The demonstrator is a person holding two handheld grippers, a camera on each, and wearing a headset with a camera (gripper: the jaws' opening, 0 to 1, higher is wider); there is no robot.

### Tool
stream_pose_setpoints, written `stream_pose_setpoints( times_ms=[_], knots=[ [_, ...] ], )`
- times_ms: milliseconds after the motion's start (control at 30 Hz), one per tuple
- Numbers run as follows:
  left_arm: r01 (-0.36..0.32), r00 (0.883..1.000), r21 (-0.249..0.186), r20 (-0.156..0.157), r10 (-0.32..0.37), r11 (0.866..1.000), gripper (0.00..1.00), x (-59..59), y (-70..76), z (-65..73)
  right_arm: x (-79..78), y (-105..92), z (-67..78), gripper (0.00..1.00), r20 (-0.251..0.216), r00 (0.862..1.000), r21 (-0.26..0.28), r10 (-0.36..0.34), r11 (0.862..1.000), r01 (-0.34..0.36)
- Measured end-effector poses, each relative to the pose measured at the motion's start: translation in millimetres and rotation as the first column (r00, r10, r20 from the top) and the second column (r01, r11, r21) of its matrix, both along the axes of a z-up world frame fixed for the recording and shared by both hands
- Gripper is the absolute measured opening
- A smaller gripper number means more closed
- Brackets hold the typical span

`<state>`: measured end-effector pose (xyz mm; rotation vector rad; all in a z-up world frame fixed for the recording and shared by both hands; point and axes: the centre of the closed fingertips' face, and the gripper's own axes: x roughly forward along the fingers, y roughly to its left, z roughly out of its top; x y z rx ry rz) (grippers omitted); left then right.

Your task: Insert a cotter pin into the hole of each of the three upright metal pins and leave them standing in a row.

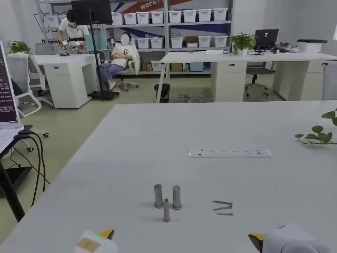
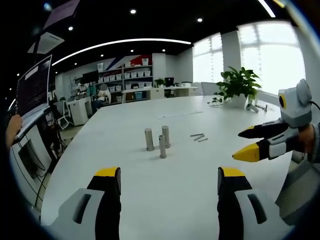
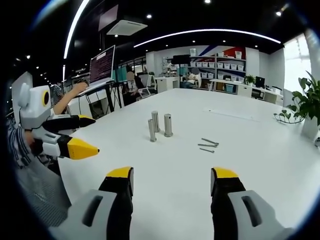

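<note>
We are holding the left gripper (image 2: 169, 174) low over the near edge of the surface (image 1: 158, 137). Its two jaws are standing wide apart with nothing between them. We are holding the right gripper (image 3: 171, 174) the same way on the other side, jaws apart and gripping nothing. Both are hanging well back from the work.

Out in front, the three metal pins (image 1: 166, 210) are standing upright in a tight little bunch, two behind and one in front. Just to their right, the three cotter pins (image 1: 222, 207) are lying flat on the surface, close to one another.

We are judging that the job is not started yet. No cotter pin is sitting in a metal pin, so all three are waiting to be done. The metal pins are making a triangle more than a row, so they may need lining up too. Their holes are too small for us to see well.

Farther back, a long white power strip (image 1: 230, 153) is lying flat, and the leaves of a plant (image 1: 318, 134) are reaching in from the right. Past the surface, white desks (image 1: 231, 66) are standing in a big office, shelves (image 1: 174, 23) are holding white boxes (image 1: 187, 16), and a person (image 1: 122, 55) is sitting on a chair.
</note>
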<state>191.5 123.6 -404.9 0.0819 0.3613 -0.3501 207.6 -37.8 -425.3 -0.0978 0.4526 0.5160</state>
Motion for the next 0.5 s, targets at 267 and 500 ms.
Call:
stream_pose_setpoints(
  times_ms=[267, 500],
  knots=[
    [0.011, 1.0, -0.002, -0.002, -0.011, 1.0, 0.78, -0.8, -2.7, -0.2, 1.6, -1.8, 1.6, 0.63, 0.015, 1.0, -0.001, -0.007, 1.0, 0.008],
    [0.013, 1.0, -0.009, 0.0, -0.013, 1.0, 0.78, -0.7, -2.9, 1.0, 1.7, -1.3, 0.7, 0.64, 0.023, 1.0, -0.012, -0.004, 1.0, 0.004]
  ],
)
